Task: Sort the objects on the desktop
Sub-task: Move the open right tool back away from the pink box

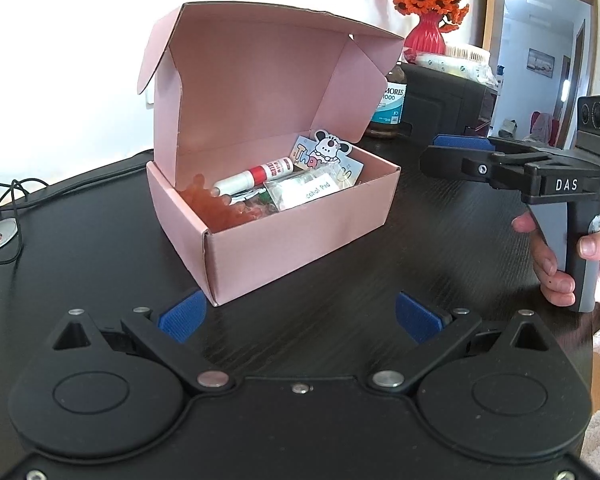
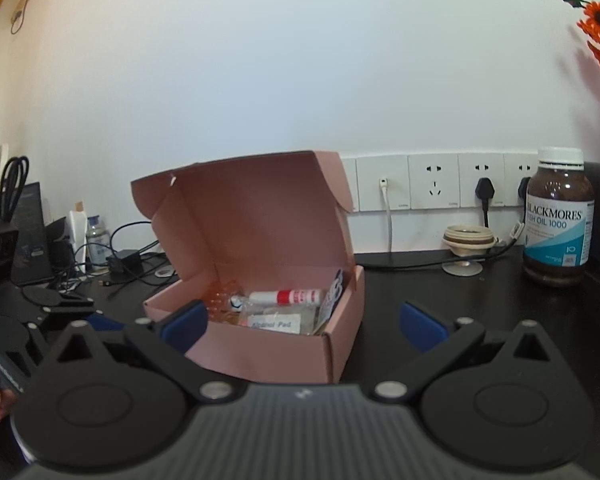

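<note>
Pink box [image 1: 276, 208], lid up, at 12 o'clock of the left tool [image 1: 300, 316], spread wide, empty. Front corner just short of its left pad. Bare desk [image 1: 440, 240] toward 2 o'clock, up to the right tool [image 2: 304, 320], likewise wide, empty.

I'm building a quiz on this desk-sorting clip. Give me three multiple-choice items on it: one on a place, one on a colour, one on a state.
1. Where is the red-and-white tube?
A. on the bare desk
B. inside the pink box
C. beside the fish oil bottle

2. What colour are the pads on the left gripper?
A. blue
B. green
C. yellow

3. How is the box lid?
A. shut
B. torn off
C. open, standing up behind the box

Answers:
1 B, the tube lies among the box's contents.
2 A, both pads show blue in the left wrist view.
3 C, the lid rises at the back and the inside is in view.
</note>
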A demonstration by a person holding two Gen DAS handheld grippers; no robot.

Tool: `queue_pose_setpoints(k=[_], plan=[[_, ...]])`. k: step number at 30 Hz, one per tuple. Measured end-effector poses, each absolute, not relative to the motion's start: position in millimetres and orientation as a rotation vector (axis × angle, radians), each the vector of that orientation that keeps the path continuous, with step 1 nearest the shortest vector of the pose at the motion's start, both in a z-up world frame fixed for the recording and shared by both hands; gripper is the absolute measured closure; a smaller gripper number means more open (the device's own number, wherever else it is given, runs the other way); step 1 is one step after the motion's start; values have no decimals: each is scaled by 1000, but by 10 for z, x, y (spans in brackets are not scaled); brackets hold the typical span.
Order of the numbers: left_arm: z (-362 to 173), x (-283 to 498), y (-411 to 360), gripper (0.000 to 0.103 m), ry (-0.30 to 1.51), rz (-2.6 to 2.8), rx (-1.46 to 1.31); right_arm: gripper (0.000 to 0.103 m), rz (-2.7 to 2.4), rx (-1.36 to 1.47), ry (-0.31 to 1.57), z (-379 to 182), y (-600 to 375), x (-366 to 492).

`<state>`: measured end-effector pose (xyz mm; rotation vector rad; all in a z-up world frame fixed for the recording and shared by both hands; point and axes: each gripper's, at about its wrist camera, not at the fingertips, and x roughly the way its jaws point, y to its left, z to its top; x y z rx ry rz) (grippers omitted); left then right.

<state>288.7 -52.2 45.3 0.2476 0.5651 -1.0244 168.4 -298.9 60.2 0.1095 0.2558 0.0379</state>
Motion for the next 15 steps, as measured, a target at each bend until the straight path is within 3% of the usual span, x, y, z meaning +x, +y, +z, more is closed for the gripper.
queue_pose_setpoints(k=[15], plan=[[502, 2880, -479, 0, 519, -1005, 222, 1, 23, 119, 304, 569, -3008, 1720]])
